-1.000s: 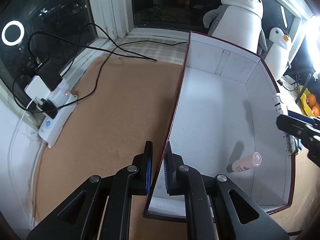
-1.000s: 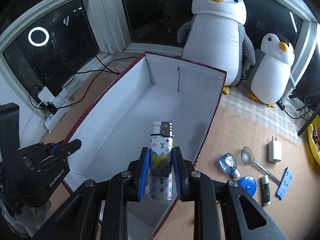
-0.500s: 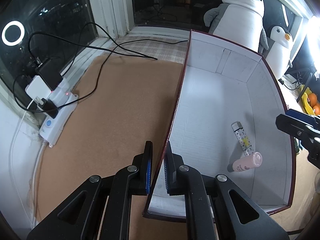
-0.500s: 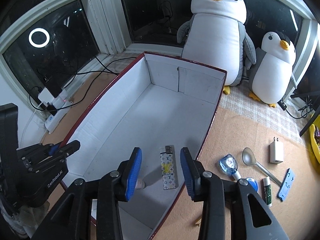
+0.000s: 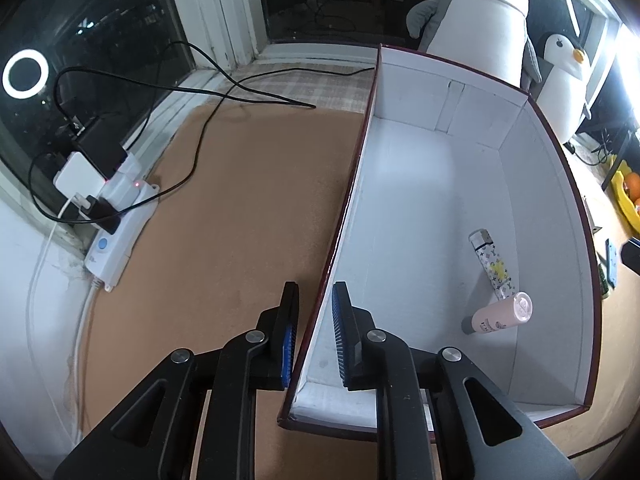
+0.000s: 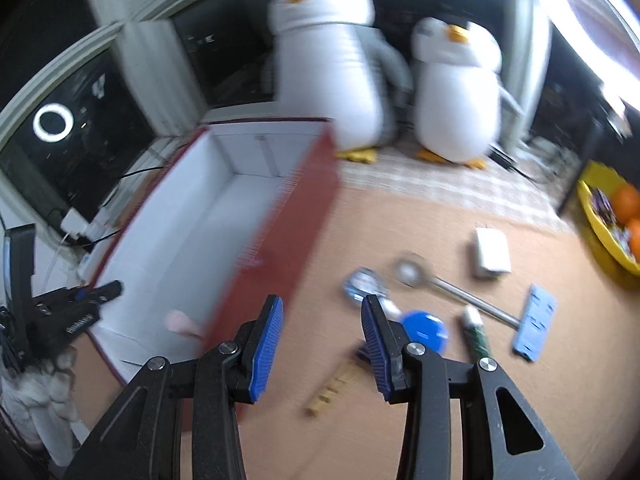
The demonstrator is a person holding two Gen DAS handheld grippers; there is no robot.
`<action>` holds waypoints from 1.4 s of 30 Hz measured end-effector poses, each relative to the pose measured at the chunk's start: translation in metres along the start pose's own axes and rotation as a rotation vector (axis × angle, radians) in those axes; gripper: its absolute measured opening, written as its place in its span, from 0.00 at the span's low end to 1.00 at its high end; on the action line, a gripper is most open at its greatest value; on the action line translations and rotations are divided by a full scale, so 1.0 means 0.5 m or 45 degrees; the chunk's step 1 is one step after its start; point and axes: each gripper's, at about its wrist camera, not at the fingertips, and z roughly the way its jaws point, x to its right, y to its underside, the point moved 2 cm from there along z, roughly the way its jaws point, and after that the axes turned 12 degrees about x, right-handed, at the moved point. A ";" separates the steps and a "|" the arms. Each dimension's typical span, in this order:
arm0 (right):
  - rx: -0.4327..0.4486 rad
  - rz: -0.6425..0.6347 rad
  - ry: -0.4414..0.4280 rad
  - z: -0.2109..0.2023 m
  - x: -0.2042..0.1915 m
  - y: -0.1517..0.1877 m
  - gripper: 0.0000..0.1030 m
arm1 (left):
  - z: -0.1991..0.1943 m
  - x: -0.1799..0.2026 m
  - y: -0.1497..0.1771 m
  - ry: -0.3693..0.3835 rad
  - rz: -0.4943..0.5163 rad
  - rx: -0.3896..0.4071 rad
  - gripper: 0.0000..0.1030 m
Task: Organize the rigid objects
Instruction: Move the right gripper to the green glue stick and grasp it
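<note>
A white box with dark red rim (image 5: 408, 184) lies on the brown mat. My left gripper (image 5: 314, 312) is shut on its left wall near the front corner. Inside lie a patterned lighter (image 5: 492, 260) and a pink bottle (image 5: 500, 314). My right gripper (image 6: 322, 320) is open and empty, outside the box's right wall (image 6: 276, 252), above the mat. In the blurred right wrist view, loose items lie on the mat: a metal spoon (image 6: 448, 284), a white charger (image 6: 492, 252), a blue round case (image 6: 424, 330), a blue flat piece (image 6: 534, 322), a green tube (image 6: 476, 330) and a wooden piece (image 6: 338, 384).
Two plush penguins (image 6: 332, 68) stand behind the box. A power strip with plugs and cables (image 5: 112, 216) lies at the left by the window. A yellow bowl with oranges (image 6: 612, 224) sits at the right edge.
My right gripper opened and dropped the lighter into the box beside the pink bottle, then swung right, out over the mat and loose items. My left gripper has stayed on the box wall.
</note>
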 end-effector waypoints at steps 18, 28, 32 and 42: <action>-0.144 0.125 0.140 0.061 0.253 0.092 0.36 | 0.001 0.011 -0.004 -0.100 0.045 -0.061 0.15; -0.193 0.073 0.146 0.120 0.260 0.090 0.29 | 0.002 0.015 -0.005 -0.128 0.048 -0.071 0.15; -0.195 0.050 0.167 0.126 0.259 0.089 0.17 | 0.001 0.014 -0.006 -0.124 0.042 -0.068 0.15; -0.170 0.075 0.194 0.087 0.248 0.086 0.13 | -0.007 0.003 -0.008 -0.071 0.010 -0.033 0.15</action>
